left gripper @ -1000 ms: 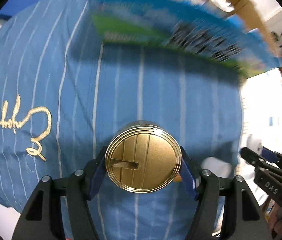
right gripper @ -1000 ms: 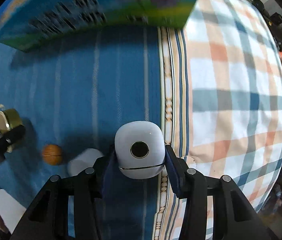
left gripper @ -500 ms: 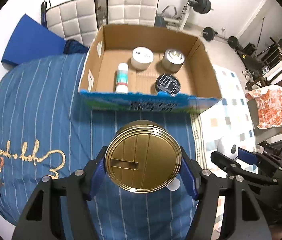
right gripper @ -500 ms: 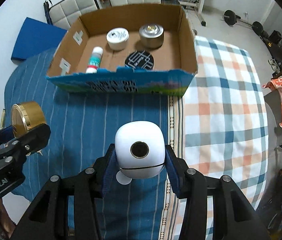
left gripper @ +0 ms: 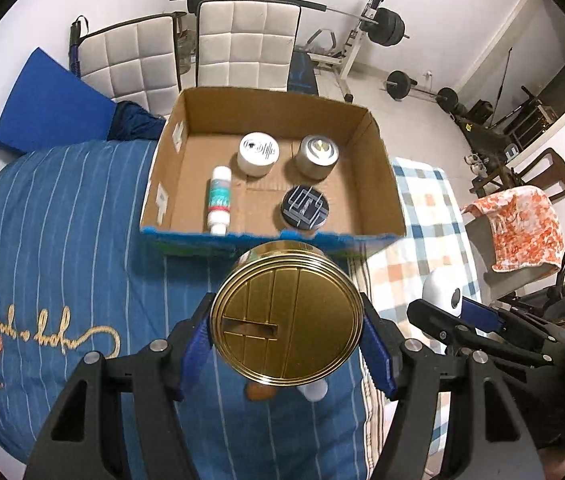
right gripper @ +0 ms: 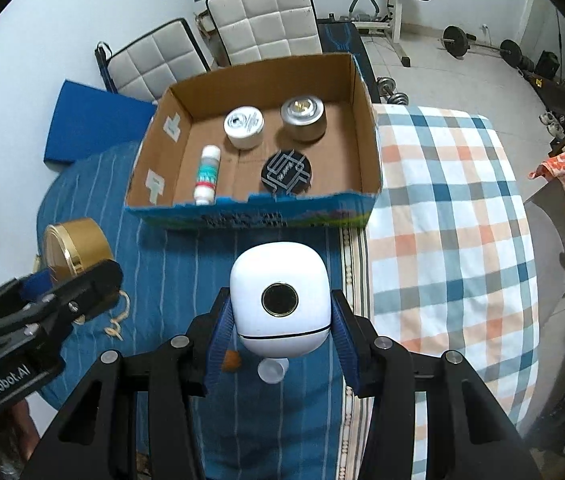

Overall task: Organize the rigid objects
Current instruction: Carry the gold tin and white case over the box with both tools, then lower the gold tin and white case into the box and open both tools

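Note:
My left gripper [left gripper: 286, 330] is shut on a round gold tin [left gripper: 285, 314], held high above the blue striped bedspread [left gripper: 82, 272]. My right gripper [right gripper: 280, 320] is shut on a white rounded device with a dark lens [right gripper: 280, 298], also held high. The gold tin [right gripper: 76, 248] and the left gripper show at the left of the right wrist view. An open cardboard box [left gripper: 378, 152] lies ahead on the bed. It holds a white tin [left gripper: 258, 152], a silver tin [left gripper: 318, 156], a black tin [left gripper: 304, 210] and a small white bottle [left gripper: 218, 200].
A small orange object [right gripper: 231, 358] and a white cap [right gripper: 272, 370] lie on the bedspread below the grippers. A checked blanket [right gripper: 442, 240] covers the bed's right side. White padded chairs [right gripper: 266, 20], a blue mat [right gripper: 94, 124] and gym weights stand beyond.
Both grippers have risen from just above the bedspread to well over it with their objects still held. The box's inside has come into view.

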{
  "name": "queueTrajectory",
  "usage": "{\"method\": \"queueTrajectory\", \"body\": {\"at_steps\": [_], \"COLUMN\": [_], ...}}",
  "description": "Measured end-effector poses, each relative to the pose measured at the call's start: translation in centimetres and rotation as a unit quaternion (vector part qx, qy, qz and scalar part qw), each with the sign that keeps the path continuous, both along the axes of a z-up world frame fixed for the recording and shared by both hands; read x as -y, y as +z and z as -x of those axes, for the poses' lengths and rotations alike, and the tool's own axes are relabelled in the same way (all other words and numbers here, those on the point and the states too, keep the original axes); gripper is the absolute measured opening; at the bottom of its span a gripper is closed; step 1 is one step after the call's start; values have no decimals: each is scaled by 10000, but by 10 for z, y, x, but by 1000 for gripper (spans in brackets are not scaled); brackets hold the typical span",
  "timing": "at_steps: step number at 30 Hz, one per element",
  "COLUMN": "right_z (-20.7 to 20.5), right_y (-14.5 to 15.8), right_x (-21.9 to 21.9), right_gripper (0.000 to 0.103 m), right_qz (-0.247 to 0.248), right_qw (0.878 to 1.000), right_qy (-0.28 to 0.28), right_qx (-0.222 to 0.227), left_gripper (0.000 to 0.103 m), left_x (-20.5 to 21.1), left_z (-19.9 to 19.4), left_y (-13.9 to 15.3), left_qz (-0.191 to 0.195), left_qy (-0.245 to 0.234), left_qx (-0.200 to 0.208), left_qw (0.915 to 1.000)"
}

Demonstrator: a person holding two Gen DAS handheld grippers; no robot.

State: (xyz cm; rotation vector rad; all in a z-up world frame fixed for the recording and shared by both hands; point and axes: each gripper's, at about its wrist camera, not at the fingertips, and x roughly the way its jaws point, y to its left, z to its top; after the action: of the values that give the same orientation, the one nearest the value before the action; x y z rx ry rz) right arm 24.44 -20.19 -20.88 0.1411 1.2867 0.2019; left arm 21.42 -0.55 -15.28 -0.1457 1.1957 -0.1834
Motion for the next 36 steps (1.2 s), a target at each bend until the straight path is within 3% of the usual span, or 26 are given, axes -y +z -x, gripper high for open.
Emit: {"method": "queueTrajectory", "body": {"at_steps": [8, 12, 16, 21, 25, 31, 36], "right_z": [-78, -133, -184, -218, -233, -246, -253], "right_y": [-6, -36, -81, -131, -164, -172, -178], "right_x": [5, 2, -5, -12, -17, -27, -33], "right_gripper": [49, 49, 49, 49, 50, 50, 50], "right_qz": [25, 109, 530, 844, 1106, 1449, 1287], "right_qw": [9999, 9996, 9973, 9927, 9881, 9841, 9844], "right_qy": [-98, -147, -160, -201, -195, -151, -95], "right_qx": [56, -192, -484, -843, -1047, -1017, -1193], "left_gripper": [64, 64, 64, 64, 64, 64, 64], "left_x": [5, 7, 11, 17, 21, 17, 16], "left_z": [-94, -154, -202, -228, -237, -244, -249], "left_y": [-17, -56, -111, -171, -196, -217, -226], "left_qz": [161, 252, 60, -22, -237, -350, -400], "left_qy": [-30, -6, 8, -5, -53, 14, 15], "left_qx": [-222, -723, -1243, -1848, -1985, -2082, -2124], "left_qw": [9996, 9971, 9922, 9828, 9798, 9775, 9764]}}
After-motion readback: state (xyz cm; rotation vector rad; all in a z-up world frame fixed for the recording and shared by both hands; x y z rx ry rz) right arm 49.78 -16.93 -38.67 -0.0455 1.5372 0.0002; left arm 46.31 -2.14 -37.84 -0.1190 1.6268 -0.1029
